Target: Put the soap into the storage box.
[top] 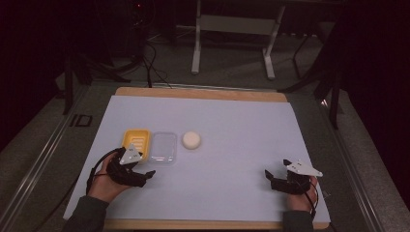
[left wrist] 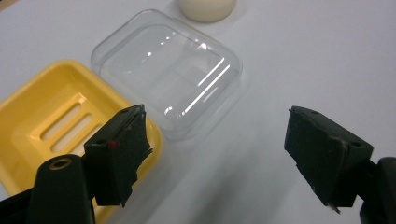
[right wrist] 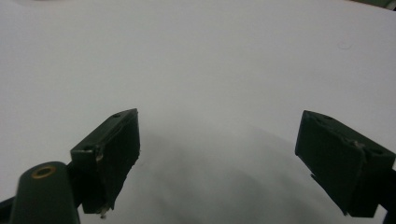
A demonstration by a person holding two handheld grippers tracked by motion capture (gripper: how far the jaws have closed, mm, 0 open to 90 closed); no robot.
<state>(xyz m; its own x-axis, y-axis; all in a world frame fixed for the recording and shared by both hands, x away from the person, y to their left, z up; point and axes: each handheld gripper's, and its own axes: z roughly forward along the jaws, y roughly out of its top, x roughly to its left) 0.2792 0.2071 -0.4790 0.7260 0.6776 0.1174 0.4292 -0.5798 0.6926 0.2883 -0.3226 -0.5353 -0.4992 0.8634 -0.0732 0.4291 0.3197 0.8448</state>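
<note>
The left gripper (left wrist: 217, 154) is hanging with its jaws spread wide and holding nothing, just in front of the yellow soap dish (left wrist: 51, 116), and nothing is lying between it and the dish. Taking that dish as the landmark, one clear plastic lid (left wrist: 168, 70) is sitting touching its right edge and one white soap bar (top: 191, 139) is lying just beyond the lid, on the white table sheet (top: 232, 159). The right gripper (right wrist: 217, 158) is resting well off to the dish's right over bare sheet, its jaws also gaping wide and empty; that is making two grippers, one dish, one lid, one bar.
</note>
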